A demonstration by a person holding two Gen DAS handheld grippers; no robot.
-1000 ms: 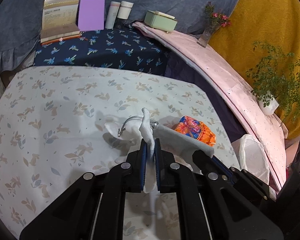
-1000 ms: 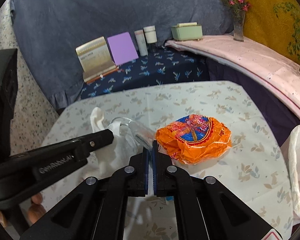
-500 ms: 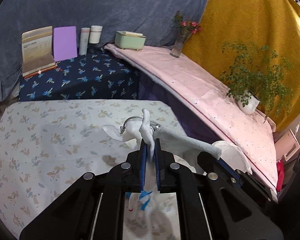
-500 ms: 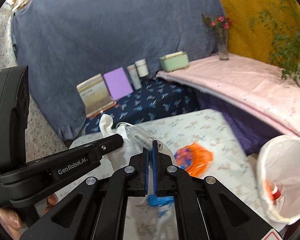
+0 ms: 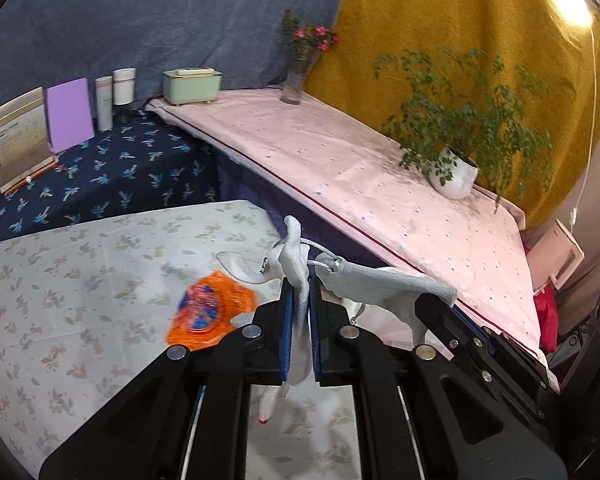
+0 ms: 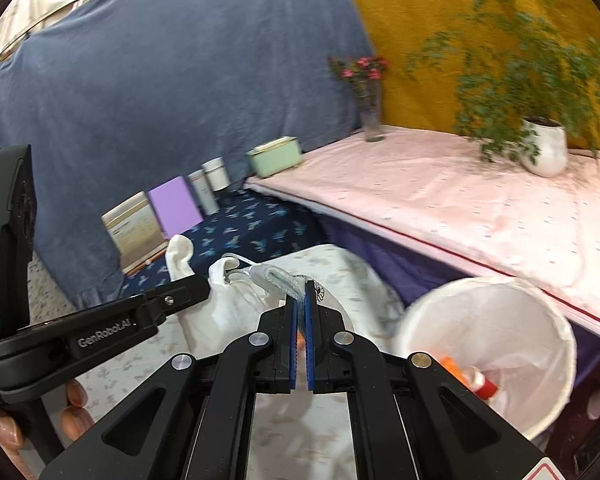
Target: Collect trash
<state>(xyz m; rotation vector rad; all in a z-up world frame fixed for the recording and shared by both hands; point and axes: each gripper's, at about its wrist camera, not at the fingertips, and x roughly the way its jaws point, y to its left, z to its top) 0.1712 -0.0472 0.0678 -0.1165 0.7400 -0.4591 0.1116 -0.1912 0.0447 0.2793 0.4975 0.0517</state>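
My left gripper (image 5: 300, 292) is shut on one edge of a white bag (image 5: 296, 256). My right gripper (image 6: 301, 304) is shut on the other edge, a grey folded rim (image 6: 276, 278). Together they hold the white bag (image 6: 224, 312) open and lifted above the floral table (image 5: 80, 280). An orange snack wrapper (image 5: 208, 312) lies on the table left of my left gripper. A white-lined trash bin (image 6: 488, 344) stands at the right, with an orange and a red-white item inside it.
A pink-covered shelf (image 5: 360, 168) carries a potted plant (image 5: 456, 172), a flower vase (image 5: 300, 76) and a green box (image 5: 192, 86). A dark blue floral surface (image 5: 108, 168) holds a booklet, a purple card and two tubes.
Both grippers have lifted the bag and swung right toward the bin. The orange wrapper stays on the table, now left of my left gripper. The bin has come closer in the right wrist view.
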